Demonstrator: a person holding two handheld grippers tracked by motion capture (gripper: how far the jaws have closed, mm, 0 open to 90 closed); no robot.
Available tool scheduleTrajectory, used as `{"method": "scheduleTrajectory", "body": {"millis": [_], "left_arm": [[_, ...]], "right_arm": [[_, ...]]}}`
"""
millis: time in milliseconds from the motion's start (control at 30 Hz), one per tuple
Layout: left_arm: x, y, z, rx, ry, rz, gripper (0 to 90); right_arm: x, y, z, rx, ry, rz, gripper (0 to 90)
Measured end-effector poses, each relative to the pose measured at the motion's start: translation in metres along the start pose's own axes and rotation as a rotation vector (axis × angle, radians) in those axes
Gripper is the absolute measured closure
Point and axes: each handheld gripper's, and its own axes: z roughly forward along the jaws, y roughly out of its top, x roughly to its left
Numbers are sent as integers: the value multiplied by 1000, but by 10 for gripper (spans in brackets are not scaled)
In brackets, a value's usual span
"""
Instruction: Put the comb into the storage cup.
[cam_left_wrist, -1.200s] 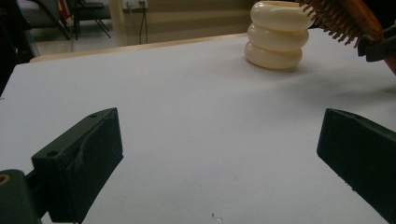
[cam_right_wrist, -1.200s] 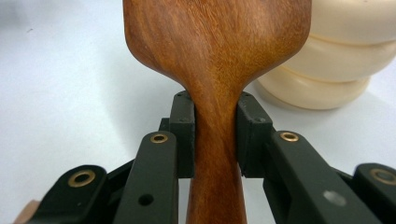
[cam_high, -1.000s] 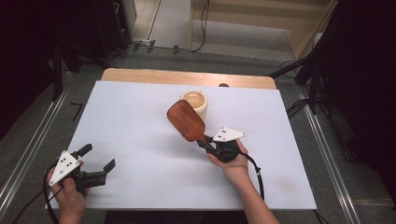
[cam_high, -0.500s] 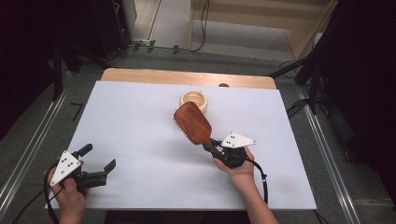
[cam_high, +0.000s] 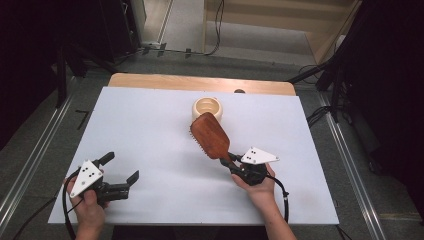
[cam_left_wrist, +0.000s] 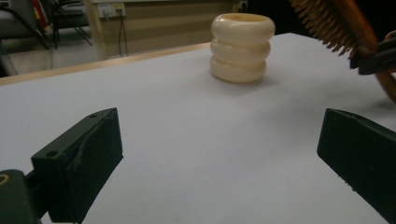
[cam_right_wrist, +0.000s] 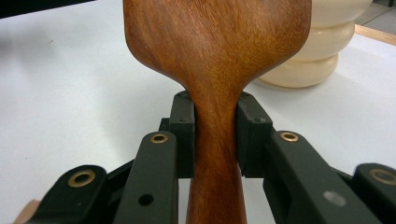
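White sheeting covers the table (cam_high: 150, 125), with a strip of pale wood along its far edge and dark floor around it. At lower right of the high view, the right gripper (cam_high: 231, 162) is clamped on the narrow handle of a reddish-brown wooden paddle hairbrush (cam_high: 210, 136); the right gripper view shows both black pads pressed against the handle (cam_right_wrist: 215, 140). The brush head slants toward the frame's centre, bristles facing left, just below a cream ribbed ring-shaped cup (cam_high: 207, 107). At lower left, the left gripper (cam_high: 120, 167) has its jaws wide apart, nothing between them.
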Motion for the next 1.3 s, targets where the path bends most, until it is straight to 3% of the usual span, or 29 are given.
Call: {"method": "scheduleTrajectory", "body": {"millis": [100, 233, 800, 1300], "left_arm": [[-11, 5, 8, -2, -34, 15, 3], [-21, 11, 21, -14, -77, -2, 0], [-59, 40, 67, -12, -192, 23, 0], [-77, 47, 95, -5, -261, -29, 0]], "right_arm": [[0, -2, -1, -6, 1, 0, 700], [0, -4, -2, -7, 2, 2, 700], [8, -4, -3, -24, 29, -3, 700], [14, -5, 0, -18, 48, -16, 700]]}}
